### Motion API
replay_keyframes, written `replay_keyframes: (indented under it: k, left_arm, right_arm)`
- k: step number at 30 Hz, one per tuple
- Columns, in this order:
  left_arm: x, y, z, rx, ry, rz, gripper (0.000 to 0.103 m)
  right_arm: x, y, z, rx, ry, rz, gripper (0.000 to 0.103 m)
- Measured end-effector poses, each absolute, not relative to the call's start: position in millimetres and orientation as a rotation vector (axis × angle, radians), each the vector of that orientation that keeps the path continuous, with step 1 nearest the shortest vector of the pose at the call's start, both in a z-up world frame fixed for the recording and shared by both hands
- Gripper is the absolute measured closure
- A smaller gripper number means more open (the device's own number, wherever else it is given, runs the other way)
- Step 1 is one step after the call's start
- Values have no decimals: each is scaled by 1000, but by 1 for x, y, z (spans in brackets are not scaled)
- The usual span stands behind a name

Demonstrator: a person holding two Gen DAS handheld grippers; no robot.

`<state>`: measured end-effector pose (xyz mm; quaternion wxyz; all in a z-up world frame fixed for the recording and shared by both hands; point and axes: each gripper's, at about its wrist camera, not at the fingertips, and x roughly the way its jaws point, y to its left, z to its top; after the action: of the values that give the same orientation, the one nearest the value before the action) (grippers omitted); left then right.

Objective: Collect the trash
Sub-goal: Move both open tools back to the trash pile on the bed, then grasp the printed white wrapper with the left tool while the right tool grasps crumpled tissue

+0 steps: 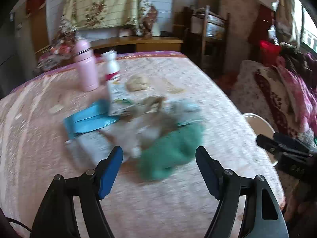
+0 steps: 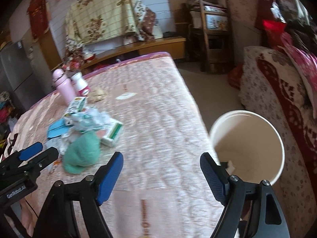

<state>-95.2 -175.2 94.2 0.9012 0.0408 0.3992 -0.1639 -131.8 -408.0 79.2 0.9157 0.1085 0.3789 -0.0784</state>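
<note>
**Both tongs spread wide above the littered counter**

The left tongs (image 1: 159, 154) stand wide apart with nothing between their blue pads, hanging over a counter (image 1: 198, 91) covered in a pale pink patterned cloth. Just ahead of them lies the trash: a crumpled green cloth-like wad (image 1: 170, 152), a heap of crumpled grey-white paper (image 1: 142, 125), a flat bright-blue card sleeve (image 1: 89, 119) and a torn white printed carton (image 1: 118, 99) that stands partly upright against the heap. This view is blurred, so finer details of the pile cannot be told.

Behind the pile stand a pale pink metal flask (image 1: 85, 67) and, just beside it, a white plastic bottle with a red label band (image 1: 112, 65). A small beige crumpled scrap (image 1: 137, 84) lies near them on the cloth.

The right tongs (image 2: 161, 159) are likewise wide and empty. They hang above bare cloth near the counter's right edge, well apart from the pile. From this side a white box with green stripes (image 2: 113, 133) shows lying against the green wad.

A round white bucket (image 2: 247, 138) stands off the counter's right edge, just beside the right tongs' outer finger. A small white scrap (image 2: 230, 165) lies at its bottom.

A sofa with a red and white floral cover (image 2: 277, 99) stands beyond the bucket.
</note>
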Motion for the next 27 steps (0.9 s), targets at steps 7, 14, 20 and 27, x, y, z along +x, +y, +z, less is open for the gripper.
replay_keyframes:
  k: [7,14,20,27]
  left_arm:
    - [-74,-107,76,26,881,-202,27]
    - [-51,-69,62,-91,934,-147,27]
    - [-38,-66,50,-148,963,-142,22]
    - [-12,-69,26,-219,1030,-143,22]
  right_arm:
    - [-107,-370,78,189,799,-81,21]
    - [-66,-343,80,168,808,-4,21]
    - [-21,-327,70,179,842,55,21]
    - [2,-325,58,233,836,100,21]
